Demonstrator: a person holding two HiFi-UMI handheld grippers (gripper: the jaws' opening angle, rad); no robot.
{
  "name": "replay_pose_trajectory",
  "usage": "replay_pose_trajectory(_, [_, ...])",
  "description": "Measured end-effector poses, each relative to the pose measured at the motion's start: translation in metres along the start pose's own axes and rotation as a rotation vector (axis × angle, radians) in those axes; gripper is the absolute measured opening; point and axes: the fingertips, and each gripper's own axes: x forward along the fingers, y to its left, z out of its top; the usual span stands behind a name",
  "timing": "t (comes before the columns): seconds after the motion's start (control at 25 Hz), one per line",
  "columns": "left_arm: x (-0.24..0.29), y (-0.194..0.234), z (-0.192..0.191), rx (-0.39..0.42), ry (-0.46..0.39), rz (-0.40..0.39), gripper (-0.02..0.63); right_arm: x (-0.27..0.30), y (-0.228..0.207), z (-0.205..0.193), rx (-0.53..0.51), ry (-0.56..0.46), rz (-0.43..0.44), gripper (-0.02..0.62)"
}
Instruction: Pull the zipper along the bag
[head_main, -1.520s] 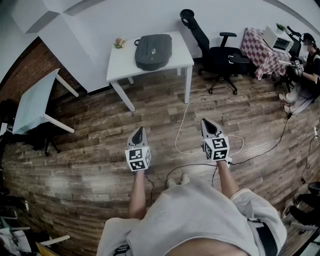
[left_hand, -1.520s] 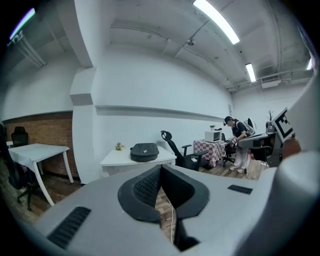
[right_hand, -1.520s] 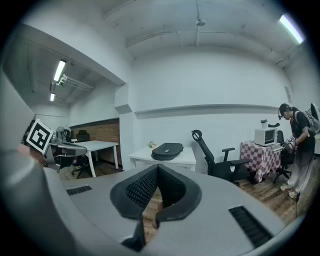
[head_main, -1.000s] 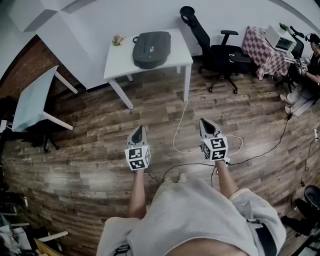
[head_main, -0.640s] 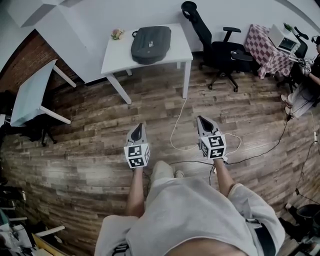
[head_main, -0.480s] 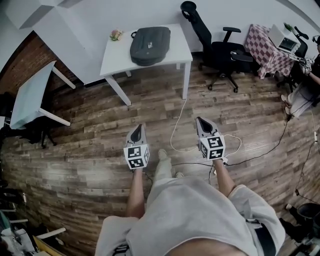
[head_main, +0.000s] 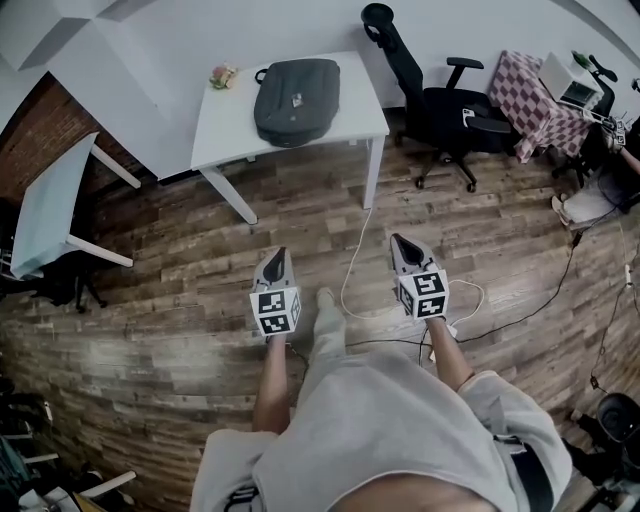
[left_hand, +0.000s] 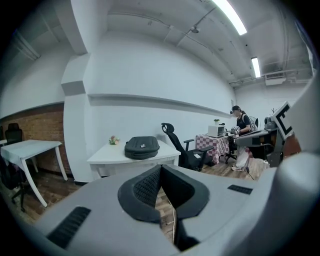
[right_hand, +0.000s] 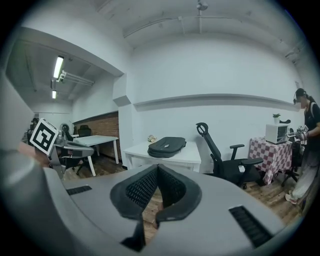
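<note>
A dark grey bag (head_main: 296, 87) lies flat on a white table (head_main: 220, 125) against the far wall; it also shows as the bag (left_hand: 142, 147) in the left gripper view and the bag (right_hand: 167, 146) in the right gripper view. Both grippers are held out over the wooden floor, well short of the table. My left gripper (head_main: 276, 255) is shut with nothing in it, its jaws meeting at the tips (left_hand: 160, 167). My right gripper (head_main: 397, 240) is likewise shut and empty, its tips (right_hand: 157, 166) closed together.
A small flower posy (head_main: 221, 76) sits at the table's left end. A black office chair (head_main: 440, 100) stands right of the table. A white cable (head_main: 355, 250) and black cable trail across the floor. Another white table (head_main: 50, 215) stands left; a person (head_main: 615, 150) sits far right by a checked table (head_main: 530, 95).
I have walked forward: the table and bag have come nearer and shifted slightly left in the head view. One leg has stepped ahead between the grippers. Both grippers stay shut.
</note>
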Motion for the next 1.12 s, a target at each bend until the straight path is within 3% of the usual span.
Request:
replay_pose_trajectory(0.68, [0.2,0.119,0.083,0.011,-0.015,-0.115,0.026,0.206,-0.03,0.078,-0.011,0.017,-0.079,0.012])
replay_pose_trajectory(1.12, [0.288,0.129,0.087,0.032,0.023,-0.217,0.026,0.263,-0.061,0.067,0.024,0.075,-0.158,0.012])
